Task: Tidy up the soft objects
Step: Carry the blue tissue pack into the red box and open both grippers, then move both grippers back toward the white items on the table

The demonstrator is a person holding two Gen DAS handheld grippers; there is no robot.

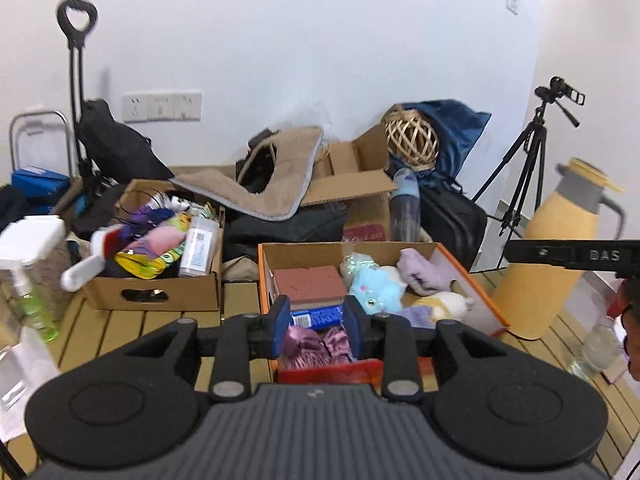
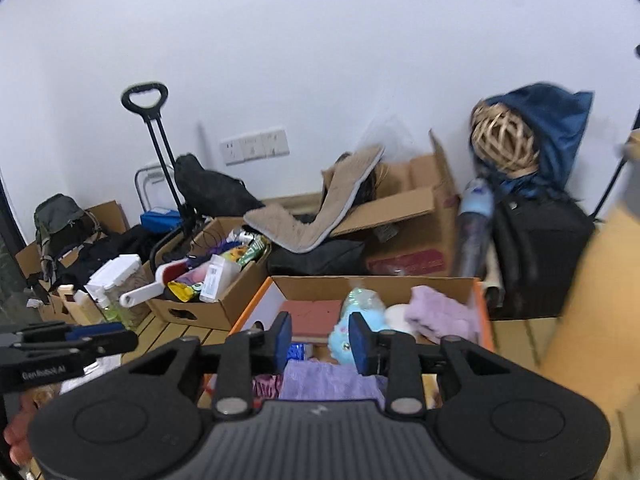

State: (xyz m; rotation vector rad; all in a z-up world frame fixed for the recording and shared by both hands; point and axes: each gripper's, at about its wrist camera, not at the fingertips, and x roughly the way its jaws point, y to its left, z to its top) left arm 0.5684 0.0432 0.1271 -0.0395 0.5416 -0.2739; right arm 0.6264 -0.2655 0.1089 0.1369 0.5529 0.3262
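Below left claw (image 1: 316, 322) (jaws apart) — pink cloth (image 1: 316, 346); right claw (image 2: 320, 340) apart too — above purple towel (image 2: 332, 380).

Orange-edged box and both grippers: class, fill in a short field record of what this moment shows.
container: orange-edged cardboard box on the slatted wooden table
soft contents: blue plush toy, lilac cloth, pink satin fabric, purple towel
hard contents: reddish-brown block
left gripper: open, empty, above the box's near end
right gripper: open, empty, above the purple towel
neighbouring box: brown cardboard box of mixed items, to the left
task state: nothing grasped yet
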